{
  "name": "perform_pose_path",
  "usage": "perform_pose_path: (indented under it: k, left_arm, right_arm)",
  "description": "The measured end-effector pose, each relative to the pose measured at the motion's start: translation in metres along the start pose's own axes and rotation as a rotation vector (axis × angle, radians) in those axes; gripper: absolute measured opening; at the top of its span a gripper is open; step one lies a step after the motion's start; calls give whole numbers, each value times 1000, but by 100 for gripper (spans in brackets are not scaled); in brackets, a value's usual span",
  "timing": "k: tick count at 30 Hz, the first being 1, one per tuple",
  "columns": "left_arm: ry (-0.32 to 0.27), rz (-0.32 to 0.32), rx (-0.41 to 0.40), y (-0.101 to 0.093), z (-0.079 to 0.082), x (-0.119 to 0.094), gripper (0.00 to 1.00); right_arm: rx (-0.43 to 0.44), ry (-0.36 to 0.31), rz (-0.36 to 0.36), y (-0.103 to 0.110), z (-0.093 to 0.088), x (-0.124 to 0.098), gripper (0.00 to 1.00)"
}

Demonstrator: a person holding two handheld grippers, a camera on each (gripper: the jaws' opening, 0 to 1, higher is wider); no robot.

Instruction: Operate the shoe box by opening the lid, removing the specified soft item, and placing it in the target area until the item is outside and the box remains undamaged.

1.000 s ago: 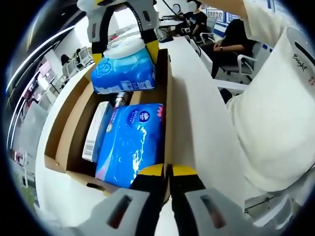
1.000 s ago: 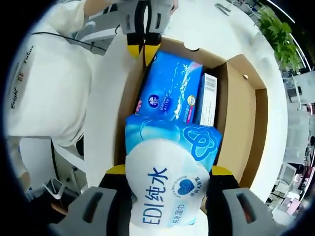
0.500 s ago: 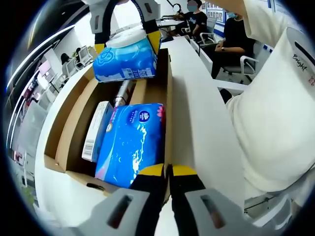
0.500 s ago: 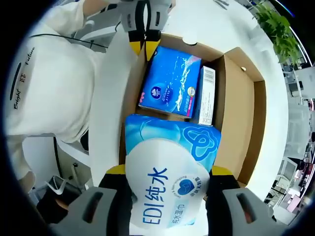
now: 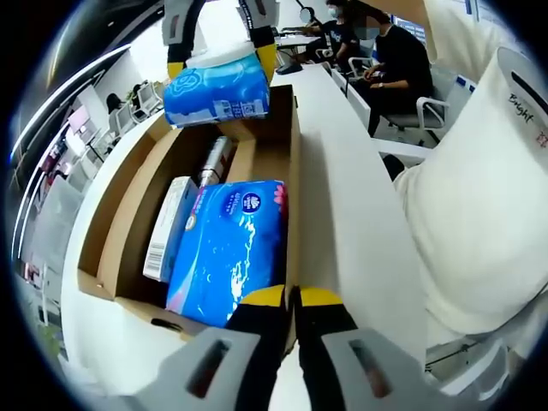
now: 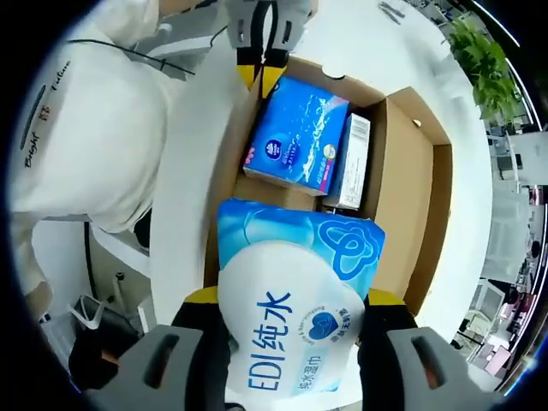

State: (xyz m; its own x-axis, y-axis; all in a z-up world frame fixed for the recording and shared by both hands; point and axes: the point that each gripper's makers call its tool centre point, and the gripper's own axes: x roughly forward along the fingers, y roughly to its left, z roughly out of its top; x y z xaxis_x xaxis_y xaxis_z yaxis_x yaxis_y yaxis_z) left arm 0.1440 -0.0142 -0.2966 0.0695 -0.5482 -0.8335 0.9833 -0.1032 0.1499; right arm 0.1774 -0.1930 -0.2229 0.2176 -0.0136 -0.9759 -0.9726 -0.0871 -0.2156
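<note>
In the left gripper view we see our left gripper [image 5: 292, 301] with its yellow-tipped jaws pressed together on the near wall of the open shoe box [image 5: 295, 184], which sits on a white table [image 5: 342, 180]. Inside the box lie a blue tissue pack [image 5: 229, 248], a narrow white carton [image 5: 167, 227] beside it, and a slim dark tube-like item [image 5: 214, 161] further in, which we cannot identify for sure. Above the far end of the box, the right gripper [image 5: 221, 64] holds the wet wipes pack [image 5: 217, 92] clear of the contents. A person in white [image 5: 479, 205] stands at the right.

In the right gripper view, our right gripper [image 6: 287, 308] is clamped on the wet wipes pack [image 6: 291, 300], jaws on either side, raised above the shoe box [image 6: 411, 197]. Below, the blue tissue pack [image 6: 295, 137] and white carton [image 6: 351, 163] remain inside, and the left gripper [image 6: 261, 60] pinches the box wall at the far end.
</note>
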Motion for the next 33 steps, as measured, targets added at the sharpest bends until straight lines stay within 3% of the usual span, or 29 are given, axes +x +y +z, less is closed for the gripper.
perform_pose_path:
  k: [6, 20, 27, 33]
  left_arm:
    - [-6, 5, 1, -3, 1, 0, 3]
    - [-12, 7, -1, -8, 2, -1, 3]
    - [-2, -4, -7, -11, 2, -1, 3]
    - [-7, -1, -13, -8, 1, -1, 3]
  right_arm:
    - [5, 49, -14, -1, -13, 0, 58]
    - [62, -1, -20, 0, -31, -9, 58]
    - [106, 30, -37, 3, -58, -8, 59]
    - [115, 19, -45, 3, -65, -11, 58]
